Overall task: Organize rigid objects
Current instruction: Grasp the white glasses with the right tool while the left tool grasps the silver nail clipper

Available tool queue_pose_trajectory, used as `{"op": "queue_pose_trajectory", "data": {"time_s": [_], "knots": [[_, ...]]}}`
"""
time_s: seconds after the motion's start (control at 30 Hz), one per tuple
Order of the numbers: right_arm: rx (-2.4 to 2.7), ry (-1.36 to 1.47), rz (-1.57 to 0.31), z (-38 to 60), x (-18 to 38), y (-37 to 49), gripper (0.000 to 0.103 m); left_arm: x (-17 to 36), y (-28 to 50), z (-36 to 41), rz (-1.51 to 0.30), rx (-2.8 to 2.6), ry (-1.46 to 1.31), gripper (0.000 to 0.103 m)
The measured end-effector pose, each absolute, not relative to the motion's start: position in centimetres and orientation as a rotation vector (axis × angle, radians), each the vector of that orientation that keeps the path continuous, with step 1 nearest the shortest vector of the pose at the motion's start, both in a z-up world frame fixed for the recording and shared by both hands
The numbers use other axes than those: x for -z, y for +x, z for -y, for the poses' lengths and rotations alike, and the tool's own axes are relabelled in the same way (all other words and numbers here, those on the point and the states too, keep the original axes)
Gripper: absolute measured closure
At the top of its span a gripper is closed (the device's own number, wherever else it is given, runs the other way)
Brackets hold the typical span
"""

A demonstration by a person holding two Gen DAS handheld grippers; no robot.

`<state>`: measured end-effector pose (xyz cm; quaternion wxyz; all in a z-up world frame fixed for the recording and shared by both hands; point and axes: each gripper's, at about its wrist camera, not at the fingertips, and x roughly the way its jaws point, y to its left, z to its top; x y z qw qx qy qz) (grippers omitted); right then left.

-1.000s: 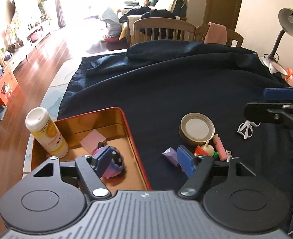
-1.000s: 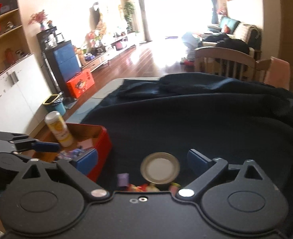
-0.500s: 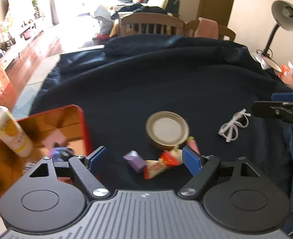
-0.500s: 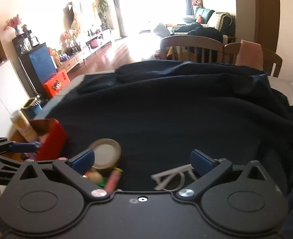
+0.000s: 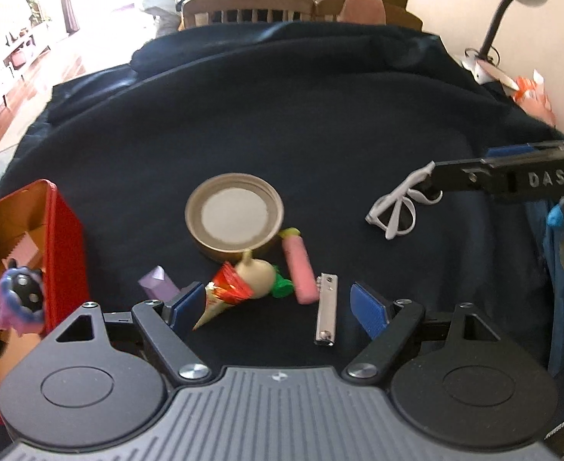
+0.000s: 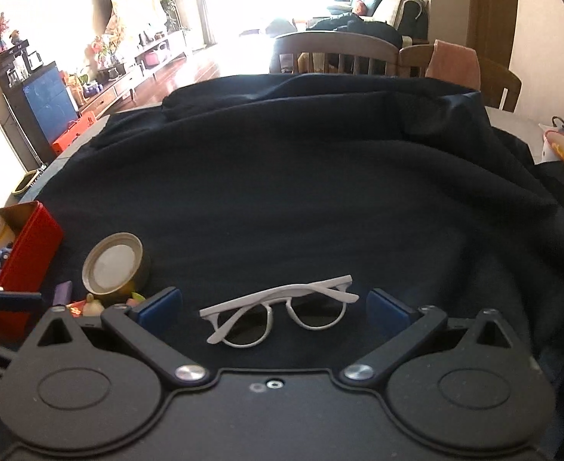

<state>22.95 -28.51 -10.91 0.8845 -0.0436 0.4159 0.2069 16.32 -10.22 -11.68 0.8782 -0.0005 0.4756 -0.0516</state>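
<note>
- While my left gripper [image 5: 276,305] hangs over the clutter at lower centre of its frame, its jaws have just been opening and now stand released, pressing on nothing.
- Between its blue pads lie a cone [image 5: 226,299], a pink stick [image 5: 300,269] and a metal clip [image 5: 326,313]; a purple block [image 5: 158,286] sits just beside the left pad.
- I see a lid [image 5: 235,217] on the dark cloth [image 5: 282,115] above them.
- At left edge, a red tin [image 5: 66,253] holds a purple toy [image 5: 19,297].
- My right gripper [image 6: 274,307] has its jaws spread wide, white glasses [image 6: 282,309] lying on the surface between them, untouched.
</note>
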Motion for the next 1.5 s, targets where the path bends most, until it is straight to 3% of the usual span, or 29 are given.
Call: {"op": "queue_pose_trajectory", "data": {"time_s": [0.23,0.53,0.9,0.97,1.13,1.23,1.3,1.37,1.5], "knots": [[-0.344,-0.106,-0.941,27.2,13.0,25.2,0.009,12.9,16.7,11.2,-1.026,0.092,0.01,0.021],[-0.201,-0.026,-1.024,27.5,14.8,27.6,0.011,14.2,16.9,12.5,-1.065,0.1,0.021,0.021],[-0.217,-0.091,-1.036,27.2,16.0,26.7,0.028,15.1,17.5,12.6,-1.09,0.103,0.013,0.023],[-0.241,-0.118,-1.027,27.3,16.1,26.1,0.032,15.2,17.5,12.6,-1.096,0.116,0.005,0.03],[-0.291,-0.176,-0.997,27.8,16.3,24.6,0.055,15.0,17.4,13.0,-1.082,0.138,0.029,0.045],[-0.31,-0.184,-0.987,28.3,16.3,24.1,0.071,14.9,17.0,13.7,-1.072,0.149,0.068,0.06],[-0.322,-0.183,-0.983,28.7,16.3,23.9,0.08,14.8,16.7,14.1,-1.065,0.163,0.087,0.077],[-0.334,-0.181,-0.978,29.4,16.2,23.3,0.081,14.8,16.4,14.5,-1.061,0.176,0.111,0.089],[-0.354,-0.175,-0.969,29.5,15.4,22.9,0.083,14.7,16.0,15.4,-1.049,0.195,0.143,0.091]]}}
